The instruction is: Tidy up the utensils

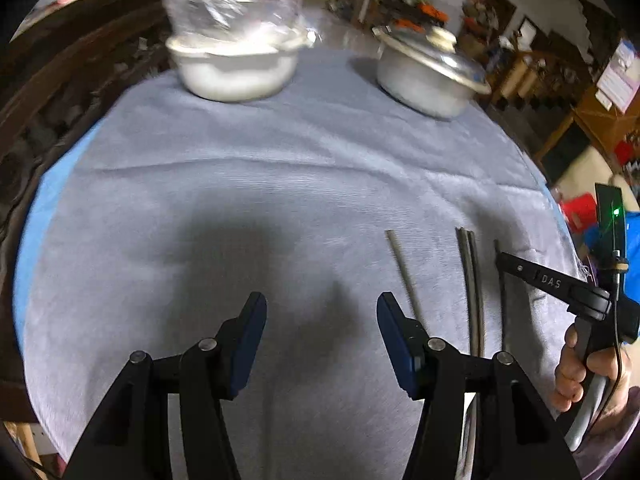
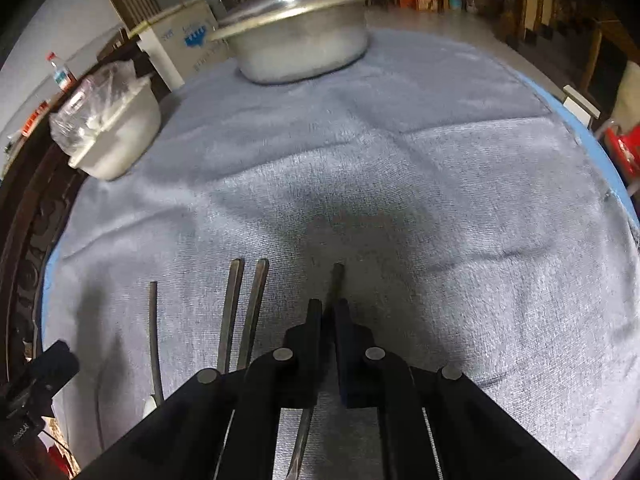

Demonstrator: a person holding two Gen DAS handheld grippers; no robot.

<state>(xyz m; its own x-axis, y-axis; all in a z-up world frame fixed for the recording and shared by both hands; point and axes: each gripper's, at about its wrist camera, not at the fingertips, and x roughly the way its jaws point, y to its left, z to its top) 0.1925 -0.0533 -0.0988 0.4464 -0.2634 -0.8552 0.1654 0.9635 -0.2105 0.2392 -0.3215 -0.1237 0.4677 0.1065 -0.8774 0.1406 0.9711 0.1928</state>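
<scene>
On the grey cloth (image 1: 280,160), the left gripper (image 1: 322,344) hangs released, jaws wide apart with nothing between them. Right of it lie four dark chopsticks: a single stick (image 2: 154,336), then a pair (image 2: 242,312) side by side. The right gripper (image 2: 328,316) is clenched around the fourth stick (image 2: 337,280), whose end pokes out ahead of the fingers. At the far edge stand a bag-covered bowl (image 1: 236,68) and a lidded pot (image 1: 428,76).
</scene>
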